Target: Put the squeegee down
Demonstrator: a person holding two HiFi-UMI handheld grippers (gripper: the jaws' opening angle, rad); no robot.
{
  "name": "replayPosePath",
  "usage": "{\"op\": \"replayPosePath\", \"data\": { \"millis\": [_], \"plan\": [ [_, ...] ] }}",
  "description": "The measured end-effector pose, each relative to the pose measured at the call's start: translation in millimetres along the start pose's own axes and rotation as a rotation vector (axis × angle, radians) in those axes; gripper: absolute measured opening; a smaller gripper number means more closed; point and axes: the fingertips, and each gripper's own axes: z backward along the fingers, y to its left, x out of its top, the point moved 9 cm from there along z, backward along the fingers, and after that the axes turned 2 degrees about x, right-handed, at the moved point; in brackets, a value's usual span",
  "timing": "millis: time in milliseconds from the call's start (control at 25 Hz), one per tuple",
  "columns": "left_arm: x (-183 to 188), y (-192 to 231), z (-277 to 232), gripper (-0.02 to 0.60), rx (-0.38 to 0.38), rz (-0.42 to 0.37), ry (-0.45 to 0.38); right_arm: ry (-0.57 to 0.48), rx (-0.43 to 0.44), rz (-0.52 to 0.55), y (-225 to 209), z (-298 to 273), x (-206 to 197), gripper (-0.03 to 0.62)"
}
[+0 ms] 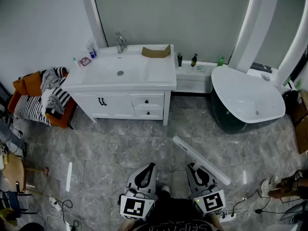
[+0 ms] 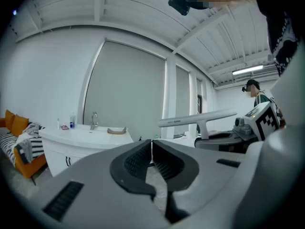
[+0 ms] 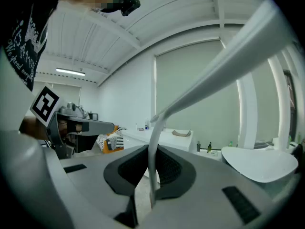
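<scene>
1. Right tongs [image 3: 153,149] are clenched on the thin white handle of a long white plastic squeegee [image 3: 214,75]; the handle stands upright between the ribbed black pads.
2. From that handle the squeegee's straight blade bar rises away to the upper right in the right gripper view.
3. In the head view the squeegee [image 1: 199,159] hangs above the grey marble floor [image 1: 110,148], slanting from the middle towards the lower right, just ahead of the right tongs [image 1: 192,167].
4. Left tongs [image 2: 151,142] are clenched with nothing between them, the pads meeting at their tips.
5. Both tongs are low in the head view, side by side, the left tongs [image 1: 148,166] apart from the squeegee.
6. Well beyond them stands a white vanity worktop [image 1: 159,73] with a sink, a chrome tap [image 1: 120,41] and a brown cloth [image 1: 156,52].
7. A white oval bathtub [image 1: 245,97] stands to its right.
8. An orange sofa [image 1: 29,88] piled with striped fabric stands at the left.
</scene>
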Motion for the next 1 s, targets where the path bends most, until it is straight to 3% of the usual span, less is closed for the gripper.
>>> {"op": "replayPosePath", "data": {
  "millis": [280, 600, 760, 1000],
  "plan": [
    [-1.7, 3.5, 9.2, 0.011, 0.030, 0.023, 0.003, 0.002, 0.017, 0.005, 7.9, 2.9, -0.3, 0.048],
    [-6.7, 16.7, 6.0, 0.012, 0.010, 0.045, 0.004, 0.055, 0.051, -0.028, 11.7, -13.3, -11.8, 0.048],
    [-7.1, 40.4, -3.5, 0.012, -0.006, 0.055, -0.010, 0.057, 0.088, -0.065, 14.4, -34.4, -14.0, 0.049],
    [14.6, 103.1, -39.9, 0.011, 0.008, 0.037, -0.032, 0.062, 0.065, -0.056, 8.0, -96.0, 8.4, 0.049]
  ]
}}
